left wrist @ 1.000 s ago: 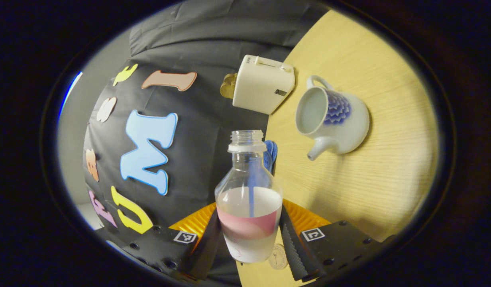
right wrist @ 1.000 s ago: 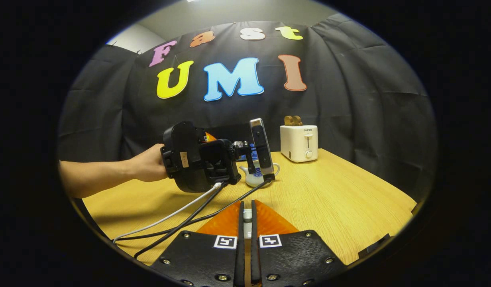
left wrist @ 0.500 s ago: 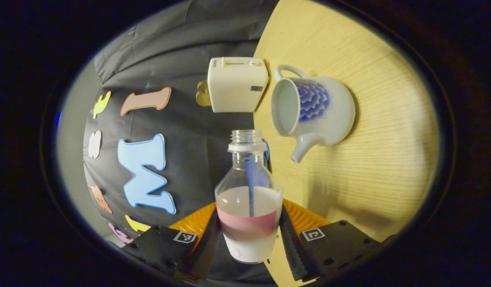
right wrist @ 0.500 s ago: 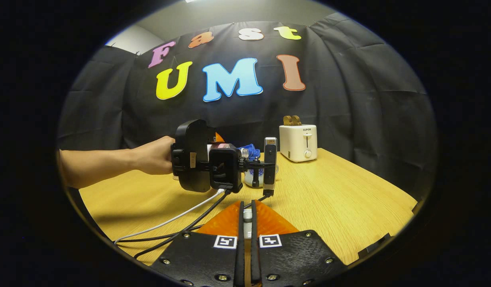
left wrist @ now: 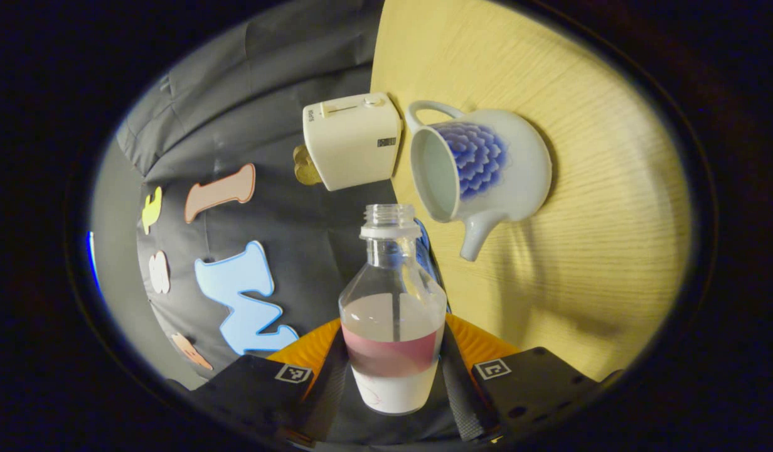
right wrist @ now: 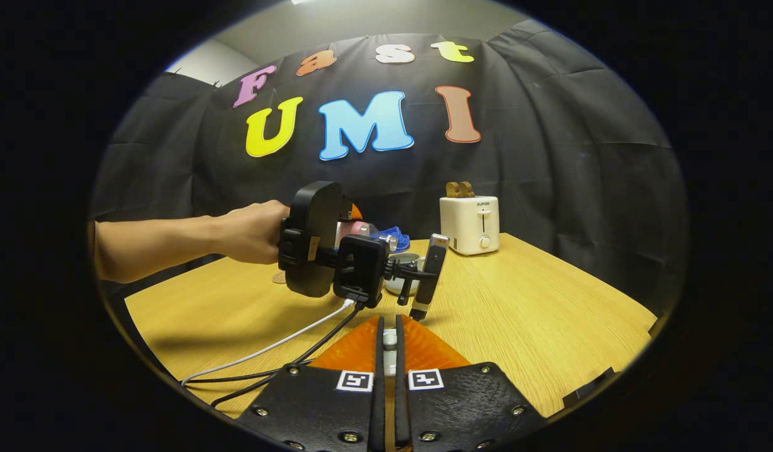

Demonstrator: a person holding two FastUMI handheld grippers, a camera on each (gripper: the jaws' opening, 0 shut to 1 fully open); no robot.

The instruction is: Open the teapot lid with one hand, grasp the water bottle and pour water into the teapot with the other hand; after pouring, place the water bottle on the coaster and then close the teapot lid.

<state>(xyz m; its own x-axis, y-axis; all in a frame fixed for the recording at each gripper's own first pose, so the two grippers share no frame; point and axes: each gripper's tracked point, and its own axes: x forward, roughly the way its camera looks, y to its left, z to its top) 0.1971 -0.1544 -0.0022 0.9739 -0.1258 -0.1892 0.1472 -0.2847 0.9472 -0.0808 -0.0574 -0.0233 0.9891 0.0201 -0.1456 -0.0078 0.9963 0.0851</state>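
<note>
My left gripper (left wrist: pixel 391 344) is shut on the clear water bottle (left wrist: pixel 391 314), which has a pink and white label and no cap. The bottle is tipped sideways, its mouth a short way from the teapot's rim. The white teapot (left wrist: pixel 487 169) with a blue flower pattern stands on the table with its lid off. In the right gripper view a hand holds the left gripper's body (right wrist: pixel 327 248) over the teapot (right wrist: pixel 406 260). My right gripper (right wrist: pixel 389 333) sits low near the table's front, shut on a small white piece of the teapot lid (right wrist: pixel 390 341). A round coaster (right wrist: pixel 278 277) lies behind the hand.
A white toaster (left wrist: pixel 352 139) with toast in it stands at the far edge of the wooden table (left wrist: pixel 581 251), just behind the teapot. A blue object (right wrist: pixel 393 235) lies beyond the bottle. Cables (right wrist: pixel 286 351) trail from the left gripper across the table.
The left gripper has rolled further over, tipping the bottle more, and has come nearer the teapot's opening. The right gripper has stayed still.
</note>
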